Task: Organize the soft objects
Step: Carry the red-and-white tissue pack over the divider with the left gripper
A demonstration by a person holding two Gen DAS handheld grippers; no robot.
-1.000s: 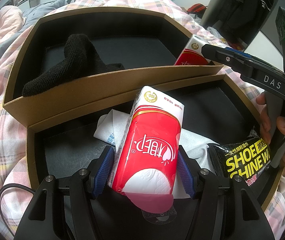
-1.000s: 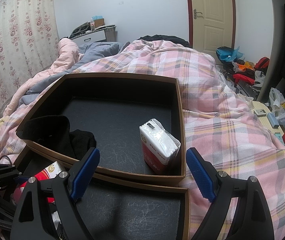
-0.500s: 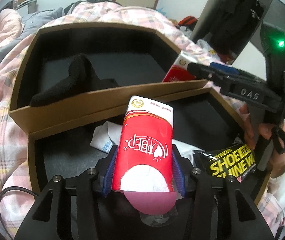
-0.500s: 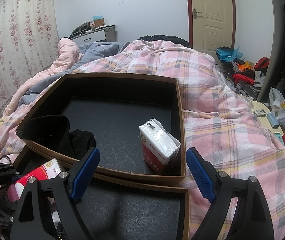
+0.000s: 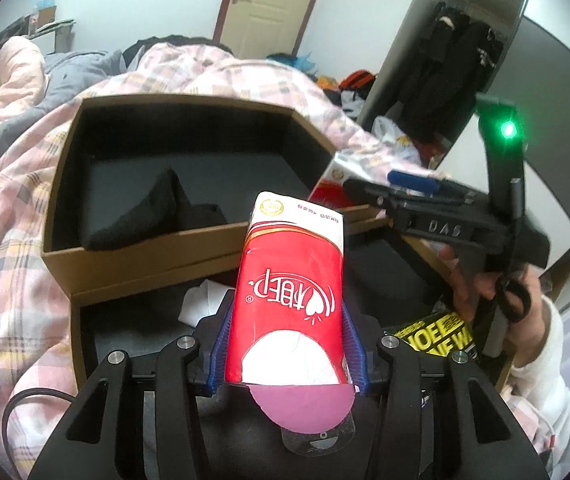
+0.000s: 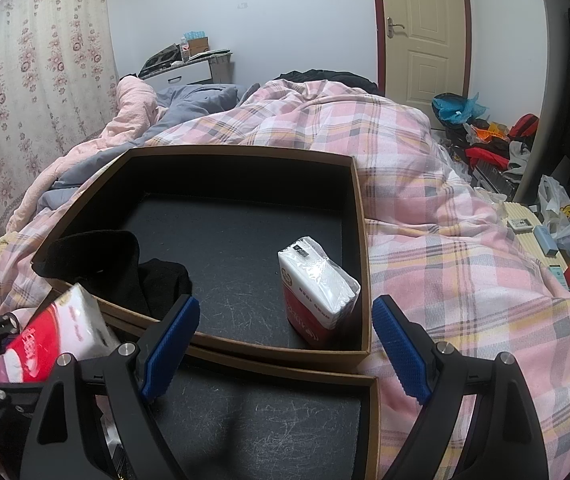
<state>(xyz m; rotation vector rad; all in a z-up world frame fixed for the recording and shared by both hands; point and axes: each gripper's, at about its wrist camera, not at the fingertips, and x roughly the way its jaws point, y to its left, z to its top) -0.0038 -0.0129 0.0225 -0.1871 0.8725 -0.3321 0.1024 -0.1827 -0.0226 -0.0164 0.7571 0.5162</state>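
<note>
My left gripper (image 5: 287,344) is shut on a red and white tissue pack (image 5: 289,300), held upright above the near cardboard box (image 5: 81,320); its blue pads press both sides. The right wrist view catches this pack (image 6: 57,328) at lower left. The far box (image 6: 361,240) holds a black sock (image 6: 97,256) on the left and a second tissue pack (image 6: 317,284) standing in its near right corner. My right gripper (image 6: 285,320) stands open over the boxes' shared edge, with nothing between its fingers. A white cloth (image 5: 201,304) and a yellow-black shoe wipes pack (image 5: 441,334) lie in the near box.
Both boxes rest on a pink plaid quilt (image 6: 465,260) on a bed. A person's hand (image 5: 465,284) grips the right gripper's handle at the right. A door (image 6: 425,28) and floor clutter (image 6: 497,140) lie beyond the bed.
The left jaws closed onto the red tissue pack and lifted it out of the near box, with the view tilting up. The right gripper has not moved.
</note>
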